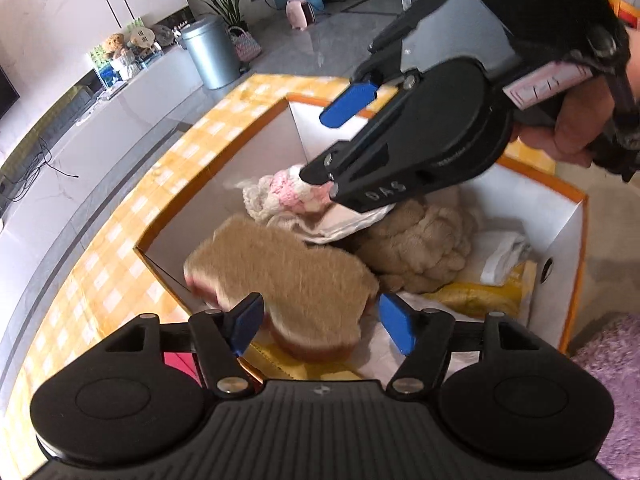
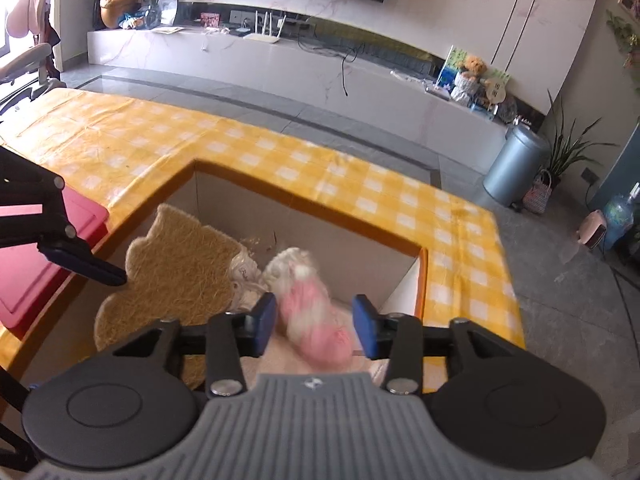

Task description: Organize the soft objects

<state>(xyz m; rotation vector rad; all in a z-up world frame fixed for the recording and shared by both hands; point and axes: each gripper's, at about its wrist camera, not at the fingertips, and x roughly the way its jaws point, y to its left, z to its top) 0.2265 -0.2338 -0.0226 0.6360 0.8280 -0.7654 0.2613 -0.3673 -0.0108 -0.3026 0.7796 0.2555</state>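
1. The loofah pad, light, springy and coarse, hangs over the box at 6 o'clock between the left gripper's spread jaws; edges suit pinching
2. The right gripper's jaws stand parted around the soft pink-and-white knit, untouched
3. Only the left view shows the beige plush at 3 o'clock

Yellow-checked table carries box, red tray.
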